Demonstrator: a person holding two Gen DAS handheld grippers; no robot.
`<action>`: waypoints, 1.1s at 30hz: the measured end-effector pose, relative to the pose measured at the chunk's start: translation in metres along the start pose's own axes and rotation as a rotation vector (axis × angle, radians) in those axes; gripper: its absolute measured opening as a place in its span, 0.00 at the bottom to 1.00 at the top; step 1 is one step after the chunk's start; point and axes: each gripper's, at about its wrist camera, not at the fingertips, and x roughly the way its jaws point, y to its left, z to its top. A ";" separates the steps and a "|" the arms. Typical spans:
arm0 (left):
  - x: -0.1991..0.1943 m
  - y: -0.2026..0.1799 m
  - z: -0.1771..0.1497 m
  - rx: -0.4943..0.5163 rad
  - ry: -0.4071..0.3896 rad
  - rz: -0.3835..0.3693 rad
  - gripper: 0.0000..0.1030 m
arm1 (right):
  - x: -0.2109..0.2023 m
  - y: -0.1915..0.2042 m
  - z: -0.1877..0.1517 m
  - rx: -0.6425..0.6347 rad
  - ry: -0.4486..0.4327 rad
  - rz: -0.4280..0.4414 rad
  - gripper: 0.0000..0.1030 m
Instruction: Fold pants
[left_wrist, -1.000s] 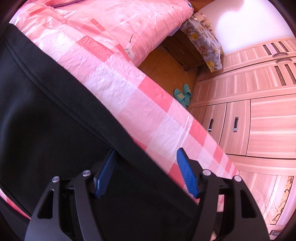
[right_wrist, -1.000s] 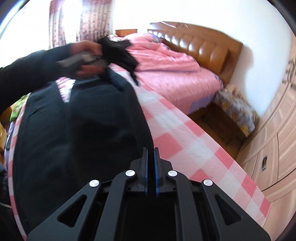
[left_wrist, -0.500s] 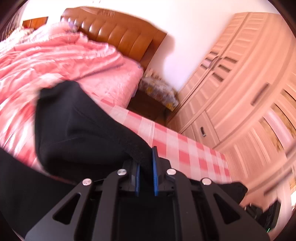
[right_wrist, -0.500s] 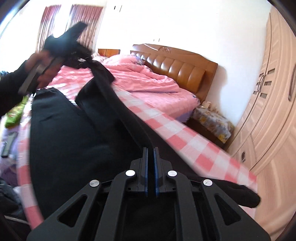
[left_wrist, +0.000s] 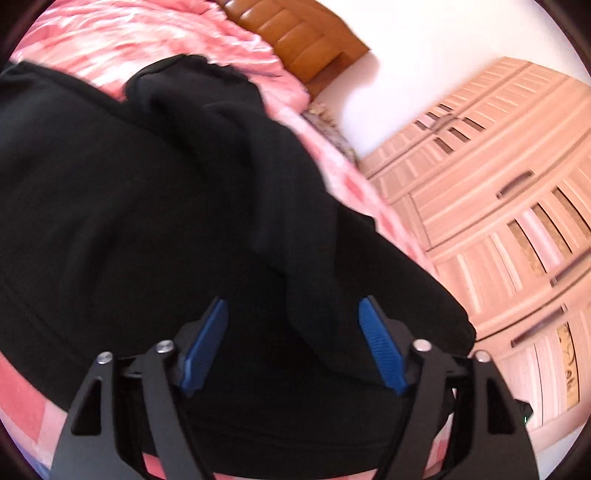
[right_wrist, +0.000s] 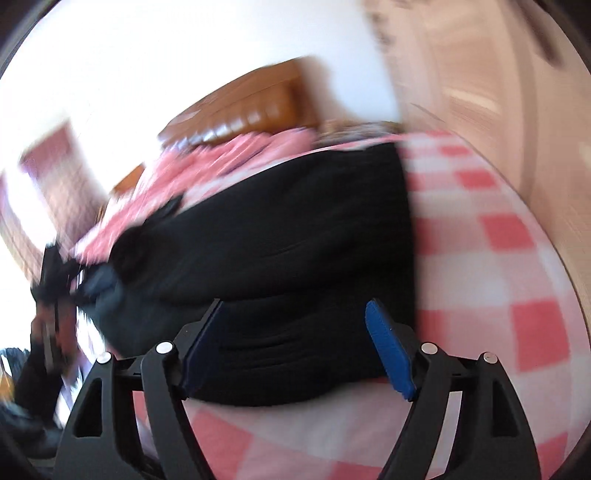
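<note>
The black pants (left_wrist: 155, 206) lie folded over on the pink-and-white checked cloth (right_wrist: 491, 266). In the left wrist view a doubled layer with a thick fold ridge (left_wrist: 295, 229) runs towards my left gripper (left_wrist: 293, 343), which is open just above the fabric with nothing between its blue pads. In the blurred right wrist view the pants (right_wrist: 295, 236) form a dark block with a straight right edge. My right gripper (right_wrist: 295, 347) is open over their near edge. The left gripper shows dimly at the far left of that view (right_wrist: 55, 280).
A pink quilted bed (left_wrist: 155, 40) with a brown headboard (left_wrist: 295, 29) lies beyond the cloth. A light wooden wardrobe (left_wrist: 498, 206) stands on the right. A bedside stand with a floral cover (left_wrist: 325, 118) sits between bed and wardrobe.
Both grippers were shut on the pants and carried the fabric over. Now both are open and the folded layer rests on the rest of the pants.
</note>
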 end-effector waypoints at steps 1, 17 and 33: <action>0.002 -0.005 0.000 0.017 0.005 -0.002 0.75 | 0.003 -0.013 0.007 0.056 -0.006 -0.008 0.73; 0.061 -0.019 0.028 -0.004 0.131 0.000 0.12 | 0.053 -0.039 0.044 0.129 -0.002 -0.007 0.38; -0.041 -0.083 0.076 0.202 0.069 -0.088 0.10 | -0.047 0.006 0.069 0.022 -0.143 0.053 0.07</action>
